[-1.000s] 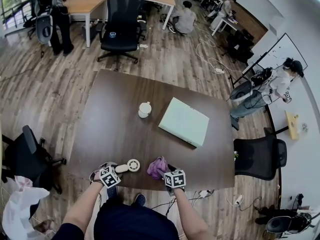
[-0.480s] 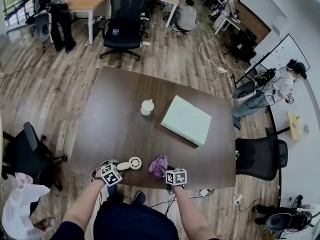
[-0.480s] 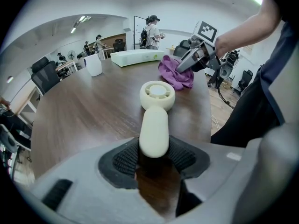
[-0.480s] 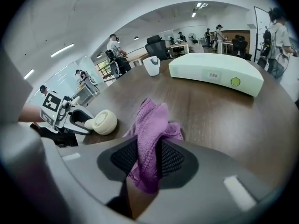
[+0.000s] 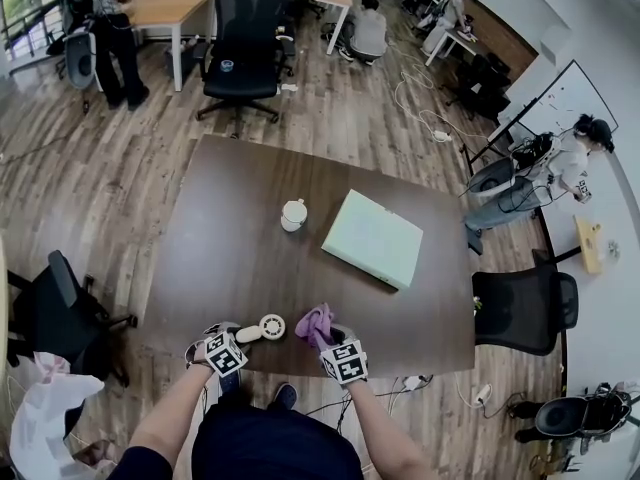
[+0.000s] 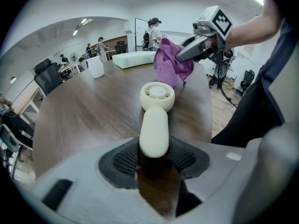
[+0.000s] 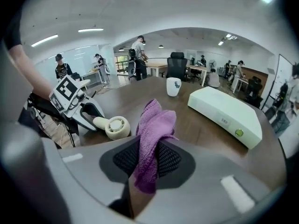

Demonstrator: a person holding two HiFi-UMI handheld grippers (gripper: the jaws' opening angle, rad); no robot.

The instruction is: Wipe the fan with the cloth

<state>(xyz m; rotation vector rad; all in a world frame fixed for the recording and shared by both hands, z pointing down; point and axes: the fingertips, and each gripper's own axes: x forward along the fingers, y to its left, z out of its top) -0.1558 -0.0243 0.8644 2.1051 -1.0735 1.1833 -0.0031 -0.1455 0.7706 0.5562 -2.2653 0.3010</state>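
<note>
Now the fan (image 5: pixel 262 329) lies flat on the bench (image 5: pixel 240 228) near its near edge, round head pointing right and away. Its handle end sits between the jaws of the left hand-held gripper (image 5: pixel 238 340). In the left gripper view those jaws (image 6: pixel 154 155) stand narrow, with the ribbed pads pressing the cream handle from both sides.

The cloth (image 5: pixel 316 324), a purple bunch, is just right of the fan head. The right hand-held gripper (image 5: pixel 328 340) clamps it, and in the right gripper view the fabric (image 7: pixel 154 134) fills the gap between the pads and hangs out below them. From the left gripper view the cloth (image 6: pixel 172 64) droops from the right hand-held gripper (image 6: pixel 182 56) just beyond the fan (image 6: pixel 156 111). I cannot tell whether it touches the fan or the bench.

Farther off, near the middle of the bench, stand a white cup (image 5: pixel 293 214) and, to its right, a pale flat box (image 5: pixel 372 240). Both are well apart from the fan, and nothing lies between cloth and fan. A black chair (image 5: pixel 520 308) stands past the right edge of the bench, and people work at desks in the far room.

A second ago the cloth lay slumped on the bench in front of the right hand-held gripper. Its jaws have just been closing with the cloth between them, and its marker cube is now tilted over. The bunch also sits slightly farther from the near edge. The fan and the left hand-held gripper are where they were.
</note>
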